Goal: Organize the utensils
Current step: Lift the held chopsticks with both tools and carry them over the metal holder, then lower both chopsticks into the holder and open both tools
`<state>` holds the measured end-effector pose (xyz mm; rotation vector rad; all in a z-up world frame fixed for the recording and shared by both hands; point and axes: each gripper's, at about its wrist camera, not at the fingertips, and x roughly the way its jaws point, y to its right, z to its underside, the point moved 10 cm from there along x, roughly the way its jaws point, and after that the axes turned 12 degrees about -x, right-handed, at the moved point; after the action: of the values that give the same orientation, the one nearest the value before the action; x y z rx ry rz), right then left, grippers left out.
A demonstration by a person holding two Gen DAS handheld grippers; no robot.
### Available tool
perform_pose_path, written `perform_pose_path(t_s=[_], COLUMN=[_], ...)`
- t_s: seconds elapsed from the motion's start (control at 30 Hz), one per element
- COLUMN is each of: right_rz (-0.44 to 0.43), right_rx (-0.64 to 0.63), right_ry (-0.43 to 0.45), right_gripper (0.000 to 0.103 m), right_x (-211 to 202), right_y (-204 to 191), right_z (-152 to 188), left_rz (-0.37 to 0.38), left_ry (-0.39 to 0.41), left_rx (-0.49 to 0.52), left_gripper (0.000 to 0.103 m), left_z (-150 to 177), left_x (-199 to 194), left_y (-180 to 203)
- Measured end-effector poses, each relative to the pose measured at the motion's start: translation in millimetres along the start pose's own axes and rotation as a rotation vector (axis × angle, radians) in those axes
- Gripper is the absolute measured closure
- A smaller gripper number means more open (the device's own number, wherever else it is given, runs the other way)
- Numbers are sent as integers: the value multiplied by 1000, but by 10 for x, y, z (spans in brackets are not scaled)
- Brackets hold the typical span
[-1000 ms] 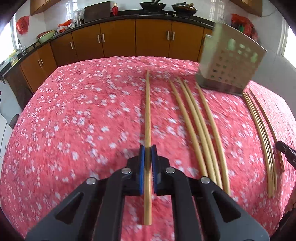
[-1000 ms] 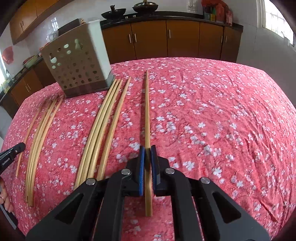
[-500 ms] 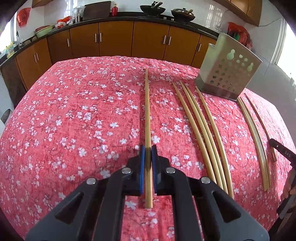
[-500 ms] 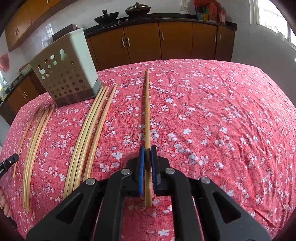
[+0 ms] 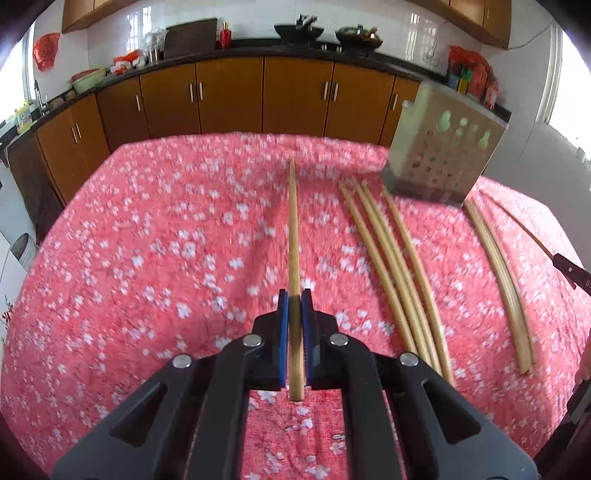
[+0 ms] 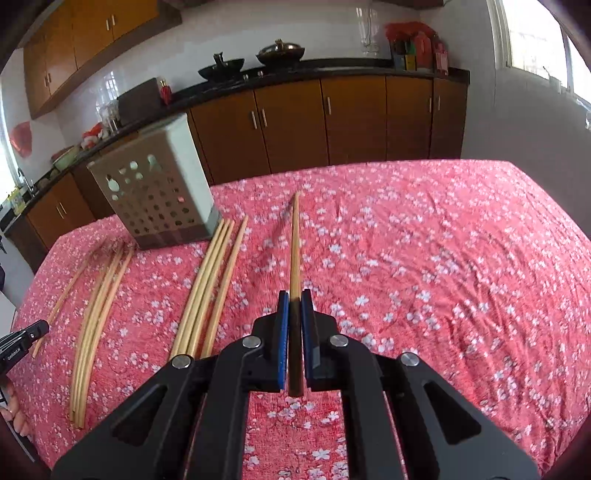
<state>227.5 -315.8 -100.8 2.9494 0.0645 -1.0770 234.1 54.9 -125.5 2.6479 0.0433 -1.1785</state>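
Gripping one chopstick (image 5: 293,236) each, holder (image 5: 441,151) beyond

— What's behind the table?
— Brown base cabinets (image 5: 229,99) under a black countertop (image 6: 317,72), white tiled wall (image 5: 251,22) above.
— Light?
— Daylight from a window (image 6: 535,37) on the right; two woks (image 6: 221,68) sit on the counter.
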Motion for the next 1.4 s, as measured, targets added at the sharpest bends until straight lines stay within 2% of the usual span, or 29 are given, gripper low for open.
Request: perform_pose_path(t_s=[0.2,0.37,0.53,0.67,0.83,0.93,1.1,1.27,1.4], right_rz=[8,5,9,24,26,12,-35,-78,-97], right_rx=[4,29,28,6,1,-4,-9,-27,-62], right_ry=[147,231,276,291,345,431,586,658,621], right_gripper=[95,96,96,96,96,96,96,96,96], right_x=[-412,-620,-712,-713,-811,-1034,-1425,-1466,-1189], right_y=[107,187,215,208,193,132,-72,-287,-454], right_z=[-433,-714,-917,-1064,-1435,-1794,-2331,-2548,-2487], left_rz=[50,75,76,59,63,94,189,268,308], left_ry=[148,253,299,322,375,432,525,535,480], left_rx=[-42,-74,-94,-73,-47,-38,-35,-10,-4], left_gripper=[95,95,95,95,95,95,95,95,95], left_z=[-458,-876,-1158,-1304,-1600,-1858,-2270,-2356,-2249], left_x=[-475,-789,-920,-943,-1104,-1318,-1712,-1782,-1511], left_y=[28,110,138,198,339,519,951,1372,1604])
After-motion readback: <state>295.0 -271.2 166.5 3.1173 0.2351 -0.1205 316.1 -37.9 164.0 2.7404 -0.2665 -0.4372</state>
